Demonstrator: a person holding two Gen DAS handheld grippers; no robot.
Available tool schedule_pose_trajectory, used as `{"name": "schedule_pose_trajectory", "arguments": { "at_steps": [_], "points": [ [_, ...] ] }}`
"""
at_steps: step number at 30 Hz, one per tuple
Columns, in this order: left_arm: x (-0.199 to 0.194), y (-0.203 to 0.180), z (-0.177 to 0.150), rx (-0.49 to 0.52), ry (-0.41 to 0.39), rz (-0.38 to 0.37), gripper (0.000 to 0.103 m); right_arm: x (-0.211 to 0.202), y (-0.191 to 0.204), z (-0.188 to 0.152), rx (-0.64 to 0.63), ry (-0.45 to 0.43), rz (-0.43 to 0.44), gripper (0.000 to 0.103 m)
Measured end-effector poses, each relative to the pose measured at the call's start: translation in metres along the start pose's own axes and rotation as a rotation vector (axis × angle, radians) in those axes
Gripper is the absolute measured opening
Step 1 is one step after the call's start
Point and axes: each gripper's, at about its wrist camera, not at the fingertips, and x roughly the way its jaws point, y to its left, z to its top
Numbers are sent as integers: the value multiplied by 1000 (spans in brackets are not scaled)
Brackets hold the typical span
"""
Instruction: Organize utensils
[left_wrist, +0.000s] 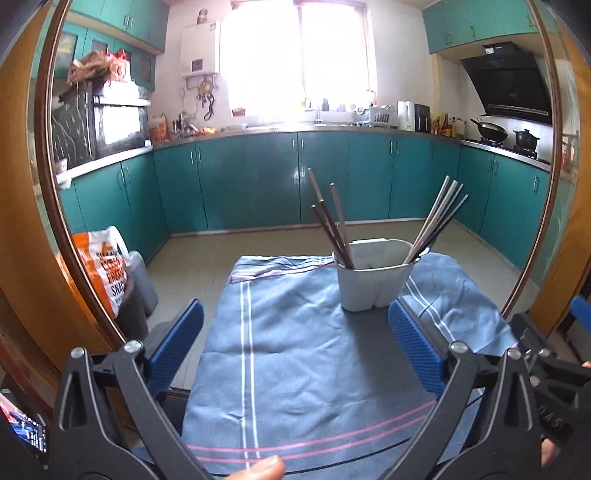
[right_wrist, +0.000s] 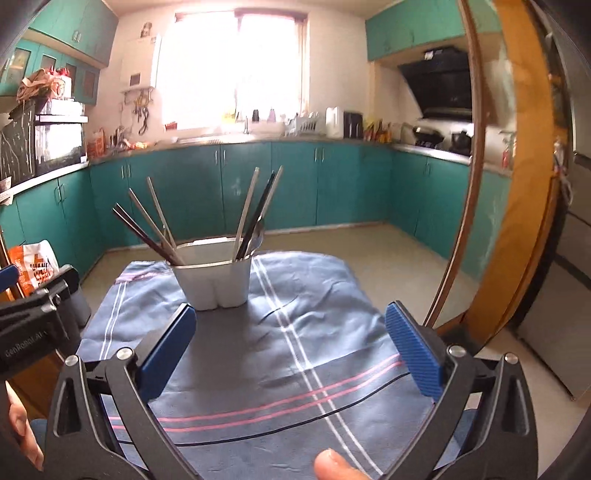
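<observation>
My left gripper (left_wrist: 295, 347) and right gripper (right_wrist: 291, 347) spread wide, empty; utensil holder (left_wrist: 373, 282) with chopsticks (left_wrist: 330, 221) just ahead on desk.

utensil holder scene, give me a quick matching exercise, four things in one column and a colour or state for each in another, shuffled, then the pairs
Things:
1. utensil holder
2. cloth
3. dark chopsticks
4. left gripper

Colour or state:
A. jaws wide apart, holding nothing
B. white, upright on the cloth
C. blue with white and pink stripes
D. leaning left out of the holder

Pairs: 1-B, 2-C, 3-D, 4-A
</observation>
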Motion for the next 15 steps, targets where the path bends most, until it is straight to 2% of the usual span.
{"name": "schedule_pose_trajectory", "arguments": {
  "at_steps": [4, 15],
  "points": [
    [-11, -1, -4, -10, -17, -31, 99, -11, 4, -6, -37, -35, -21, 100],
    [-30, -3, -5, 8, -64, -3, 99, -5, 7, -7, -31, 8, 17, 100]
  ]
}}
